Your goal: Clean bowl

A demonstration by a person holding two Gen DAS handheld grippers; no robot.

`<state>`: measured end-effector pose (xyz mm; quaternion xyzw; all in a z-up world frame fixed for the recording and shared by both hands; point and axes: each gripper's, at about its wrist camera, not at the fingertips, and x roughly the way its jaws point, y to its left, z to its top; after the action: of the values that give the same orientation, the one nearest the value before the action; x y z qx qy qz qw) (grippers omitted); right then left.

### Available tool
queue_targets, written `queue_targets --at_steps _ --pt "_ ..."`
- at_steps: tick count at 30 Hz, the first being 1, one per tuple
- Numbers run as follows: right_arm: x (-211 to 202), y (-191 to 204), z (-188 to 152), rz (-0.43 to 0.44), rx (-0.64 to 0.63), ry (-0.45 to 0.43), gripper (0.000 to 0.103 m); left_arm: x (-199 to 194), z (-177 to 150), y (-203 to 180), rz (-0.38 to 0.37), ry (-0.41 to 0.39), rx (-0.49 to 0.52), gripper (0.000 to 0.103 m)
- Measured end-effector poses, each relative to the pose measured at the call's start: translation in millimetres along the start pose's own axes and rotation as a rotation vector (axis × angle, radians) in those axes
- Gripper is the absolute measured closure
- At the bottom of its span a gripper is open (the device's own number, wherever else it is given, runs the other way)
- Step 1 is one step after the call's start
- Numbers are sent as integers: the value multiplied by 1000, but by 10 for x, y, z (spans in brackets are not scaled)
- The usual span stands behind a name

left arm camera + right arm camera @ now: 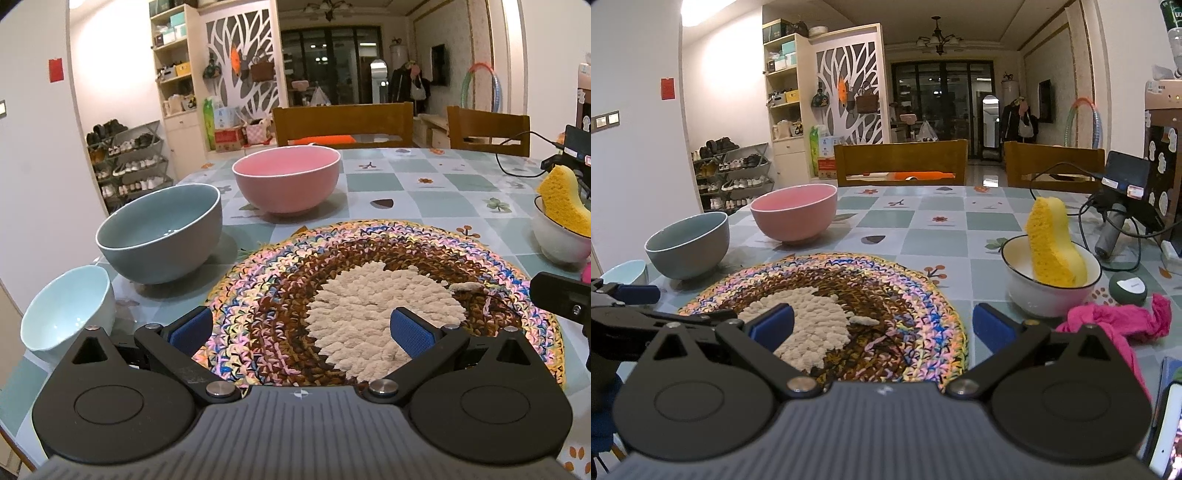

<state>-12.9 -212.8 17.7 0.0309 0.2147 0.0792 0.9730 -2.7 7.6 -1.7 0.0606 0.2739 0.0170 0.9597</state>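
Both claws, left claw [301,334] and right claw [882,325], gape wide and empty over the crocheted mat [849,291]; no legible writing.

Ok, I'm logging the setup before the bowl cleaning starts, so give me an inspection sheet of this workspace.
Surface: table with checked cloth; round crochet mat in front.
Job's things: pink bowl, grey-blue bowl, pale blue bowl; yellow sponge standing in white bowl.
Clutter: pink cloth, green puck.
Grippers: left gripper and right gripper open, empty, over the mat.
Cables: black cables at right.
Surroundings: wooden chairs, shoe rack.
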Motion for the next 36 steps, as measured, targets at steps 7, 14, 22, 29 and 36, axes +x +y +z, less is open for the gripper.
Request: queue_targets --at_steps 7,14,22,29,36 --pt "28 -14 4 -14 -7 3 0 34 5 18 -1 6 1 0" --pt "37 -18 -2 -23 -15 6 0 78 5 37 5 14 -4 0" --pt "54 -49 -3 -32 -13 12 0 87 14 25 6 14 3 0" --pt "37 -76 -11 -41 -12 12 0 91 23 -7 7 15 12 0" --pt "31 -109 -12 -49 -6 13 0 70 27 -21 5 11 20 0"
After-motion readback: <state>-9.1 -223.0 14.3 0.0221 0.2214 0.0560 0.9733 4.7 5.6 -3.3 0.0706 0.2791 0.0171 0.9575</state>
